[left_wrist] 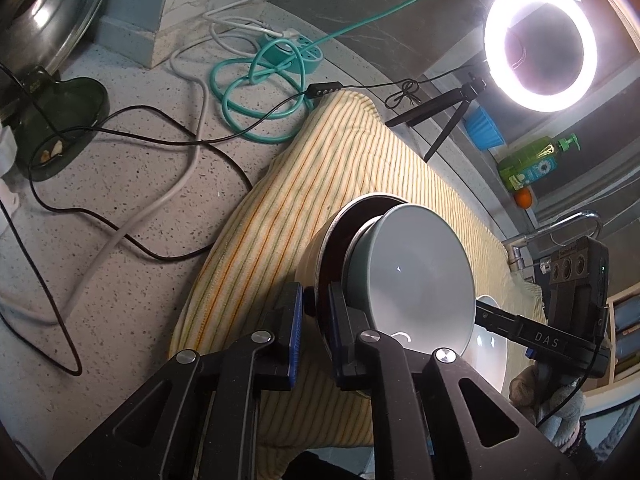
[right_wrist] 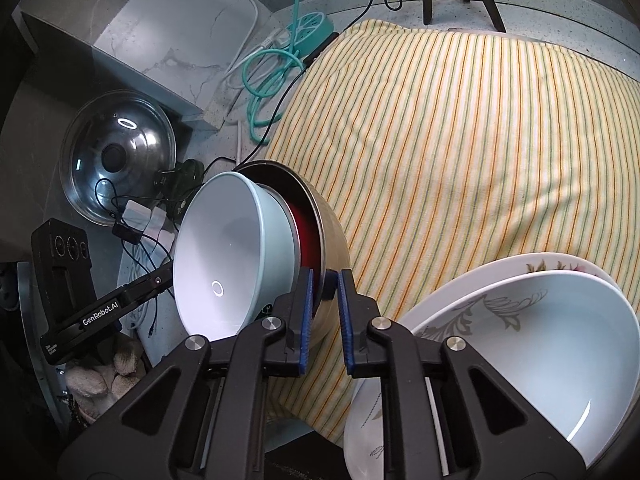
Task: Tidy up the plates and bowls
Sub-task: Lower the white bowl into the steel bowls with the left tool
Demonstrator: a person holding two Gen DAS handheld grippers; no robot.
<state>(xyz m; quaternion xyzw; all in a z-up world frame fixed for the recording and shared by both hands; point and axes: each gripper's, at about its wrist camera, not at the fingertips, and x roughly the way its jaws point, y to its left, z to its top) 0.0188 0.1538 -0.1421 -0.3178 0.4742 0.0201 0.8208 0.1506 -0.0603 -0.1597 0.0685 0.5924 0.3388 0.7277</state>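
Left wrist view looks steeply down along the left gripper (left_wrist: pixel 316 308) toward a yellow striped cloth (left_wrist: pixel 340 152) spread on a speckled counter (left_wrist: pixel 120 240). A stack of nested bowls lies tipped on its side on the cloth: a steel bowl (left_wrist: pixel 316 240) outermost, a dark red bowl (left_wrist: pixel 340 248) inside it, and a pale blue bowl (left_wrist: pixel 416 272) innermost, its mouth facing right. The left gripper's jaws are drawn together on the near rim of the steel bowl, one blue pad outside the wall and the other inside against the red lining.

Right wrist view shows the right gripper (right_wrist: pixel 325 292) also angled down, coming at the same stack from the other side. Its jaws are nearly together and pinch the rim of the steel bowl (right_wrist: pixel 332 248), with the red bowl (right_wrist: pixel 306 236) showing just behind the left pad. The blue bowl (right_wrist: pixel 236 256) opens toward the left of this view. The left gripper (right_wrist: pixel 160 280) reaches the stack from the far side, held by a gloved hand (right_wrist: pixel 104 376).

Near right, two white floral plates (right_wrist: pixel 520 340) sit stacked beside the right gripper, just apart from the bowls. A glass lid (right_wrist: pixel 116 160) leans at far left.
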